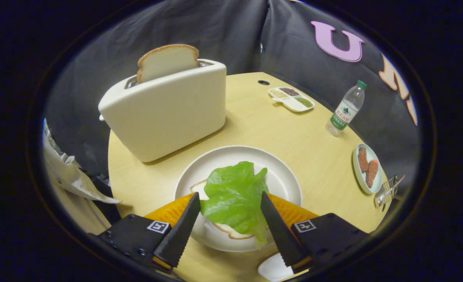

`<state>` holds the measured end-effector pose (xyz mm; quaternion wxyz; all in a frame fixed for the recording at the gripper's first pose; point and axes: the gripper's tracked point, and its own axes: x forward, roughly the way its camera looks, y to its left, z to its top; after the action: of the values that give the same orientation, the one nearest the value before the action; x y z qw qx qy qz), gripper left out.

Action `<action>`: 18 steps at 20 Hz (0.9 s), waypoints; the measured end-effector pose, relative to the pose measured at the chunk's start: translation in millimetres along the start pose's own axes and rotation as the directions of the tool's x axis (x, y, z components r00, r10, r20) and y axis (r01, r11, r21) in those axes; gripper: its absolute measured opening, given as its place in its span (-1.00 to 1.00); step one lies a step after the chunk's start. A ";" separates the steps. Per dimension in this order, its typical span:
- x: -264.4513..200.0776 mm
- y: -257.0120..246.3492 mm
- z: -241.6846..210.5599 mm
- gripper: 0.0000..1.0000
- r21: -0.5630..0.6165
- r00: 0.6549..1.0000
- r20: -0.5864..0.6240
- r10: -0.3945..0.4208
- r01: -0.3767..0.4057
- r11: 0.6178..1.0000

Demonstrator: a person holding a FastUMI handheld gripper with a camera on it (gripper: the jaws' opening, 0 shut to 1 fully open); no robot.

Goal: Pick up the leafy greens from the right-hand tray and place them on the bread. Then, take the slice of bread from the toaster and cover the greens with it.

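Observation:
A green lettuce leaf lies on a slice of bread on a white plate. The bread is mostly covered; only its crust edges show beside and below the leaf. My gripper hovers over the plate, open, with the leaf lying between the two fingers and neither finger pressing on it. Beyond the plate stands a cream toaster with a second bread slice sticking up out of its slot.
On the round wooden table, a divided dish of seeds sits at the back. A water bottle stands to the right. A small plate with brown patties and a wire rack lie at the right edge.

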<state>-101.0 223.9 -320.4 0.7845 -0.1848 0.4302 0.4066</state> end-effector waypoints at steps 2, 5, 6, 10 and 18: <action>-7.1 1.1 9.6 0.98 -0.001 1.000 0.021 -0.006 0.006 1.000; -19.4 6.0 31.7 0.98 0.012 0.998 0.058 -0.004 0.004 1.000; -23.4 8.1 40.2 0.98 0.017 0.997 0.074 -0.001 0.000 1.000; -41.6 19.7 80.0 0.98 0.025 0.991 0.136 0.010 -0.013 1.000; -58.1 50.5 143.4 0.98 0.027 0.980 0.198 0.035 -0.041 0.999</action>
<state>-83.4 318.2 -188.9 0.8182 -0.1231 0.3600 0.4310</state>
